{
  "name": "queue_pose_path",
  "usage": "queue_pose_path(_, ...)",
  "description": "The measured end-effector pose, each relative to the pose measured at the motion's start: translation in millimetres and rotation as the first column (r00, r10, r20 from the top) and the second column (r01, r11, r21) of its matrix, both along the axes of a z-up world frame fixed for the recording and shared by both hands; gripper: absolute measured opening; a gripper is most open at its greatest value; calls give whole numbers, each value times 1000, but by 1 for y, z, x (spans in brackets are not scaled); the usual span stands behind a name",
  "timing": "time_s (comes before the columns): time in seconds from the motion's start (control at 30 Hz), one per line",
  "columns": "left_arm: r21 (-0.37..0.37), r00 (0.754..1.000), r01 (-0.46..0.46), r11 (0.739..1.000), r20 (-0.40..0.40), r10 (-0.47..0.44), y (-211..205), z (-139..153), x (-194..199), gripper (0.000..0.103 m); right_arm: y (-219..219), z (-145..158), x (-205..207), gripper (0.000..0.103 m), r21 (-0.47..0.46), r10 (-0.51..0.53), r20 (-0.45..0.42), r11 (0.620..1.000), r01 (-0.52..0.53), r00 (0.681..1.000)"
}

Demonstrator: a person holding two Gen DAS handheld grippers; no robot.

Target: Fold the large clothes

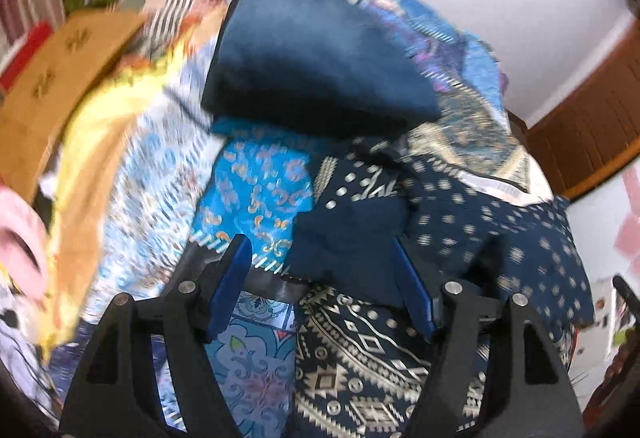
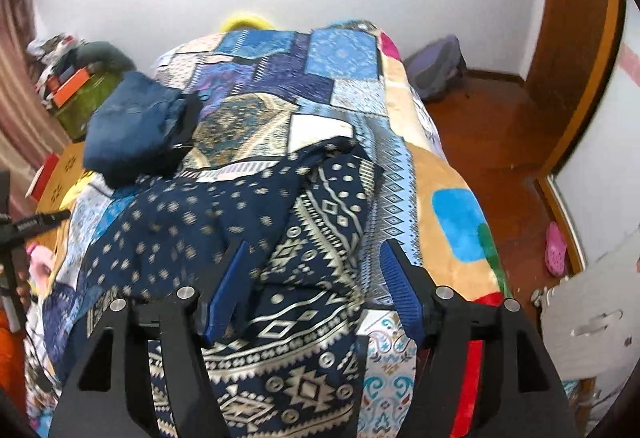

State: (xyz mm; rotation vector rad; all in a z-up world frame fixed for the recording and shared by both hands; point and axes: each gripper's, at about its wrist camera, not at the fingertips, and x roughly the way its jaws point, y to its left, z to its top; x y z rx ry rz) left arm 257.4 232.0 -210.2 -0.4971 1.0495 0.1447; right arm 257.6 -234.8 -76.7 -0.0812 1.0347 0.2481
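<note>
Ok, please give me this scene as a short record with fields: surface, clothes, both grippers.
surface: bed with patchwork cover
patterned garment: navy with white print, bunched near the front of the bed
folded garment: plain dark blue, farther back on the left
left gripper: open, fingers over the patterned garment, nothing gripped
right gripper: open, above the same garment

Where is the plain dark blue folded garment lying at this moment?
In the right wrist view the plain dark blue folded garment lies on the patchwork bedspread at the left edge of the bed, just beyond the navy patterned cloth.
</note>
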Motion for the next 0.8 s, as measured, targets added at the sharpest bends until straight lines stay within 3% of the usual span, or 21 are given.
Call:
queue_pose_path(0.13,-144,998,13,989,-67,-23,6,-48,21,70,-13,-22,22,64,11,-56,-66,998,57,996)
queue_pose_path(0.23,-206,994,36,978,-95,-57,2,-76,34,70,-20,-41,36,64,39,-83,-124,995,88,989)
queue_pose_path(0.4,-315,982,19,949,-171,-76,-3,-120,53,70,-28,-77,58,64,166,-90,-260,977,136,961)
queue_pose_path(0.47,-376,986,-6,927,-154,-56,-1,-127,56,82,-26,-89,65,64,222,-72,-298,965,142,952)
queue_pose_path(0.53,-429,991,-9,903,-125,-50,-1,-127,59,83,-23,-98,70,67,244,-65,-313,959,147,948)
queue_pose_path(0.7,-529,997,-13,849,-71,-29,-2,-130,71,83,-12,-93,83,64,216,-58,-249,970,113,967)
queue_pose_path(0.73,-536,998,-18,844,-67,-21,-3,-129,71,79,-11,-93,85,61,229,-51,-246,967,109,968)
queue_pose_path(0.77,-536,998,-27,844,-68,-11,-3,-129,72,63,-9,-93,87,53,240,-42,-248,965,103,968)
queue_pose_path(0.8,-524,997,-39,851,-78,-3,-4,-128,74,53,-8,-95,90,48,241,-38,-252,965,101,967)
